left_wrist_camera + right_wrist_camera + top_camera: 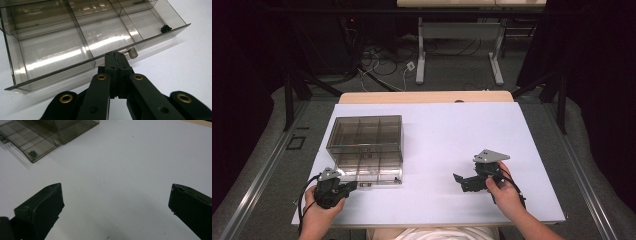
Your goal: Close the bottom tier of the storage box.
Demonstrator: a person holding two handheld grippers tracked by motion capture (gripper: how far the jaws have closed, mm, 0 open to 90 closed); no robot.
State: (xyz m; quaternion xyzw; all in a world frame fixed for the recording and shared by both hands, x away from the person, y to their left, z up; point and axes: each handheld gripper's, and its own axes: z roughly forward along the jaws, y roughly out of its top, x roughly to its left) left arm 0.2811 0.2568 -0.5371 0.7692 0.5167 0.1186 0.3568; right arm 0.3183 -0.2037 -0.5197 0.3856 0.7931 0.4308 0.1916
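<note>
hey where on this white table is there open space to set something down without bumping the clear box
The widest bare patch of the white table lies between the clear box and the right gripper, running to the far edge. The far right corner is bare too. It is crowded at the near left, where the left gripper meets the pulled-out drawer.

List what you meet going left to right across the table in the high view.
Left gripper, shut at the drawer front → smoky clear drawer box → bare white tabletop → right gripper, jaws open, held in the right hand.
</note>
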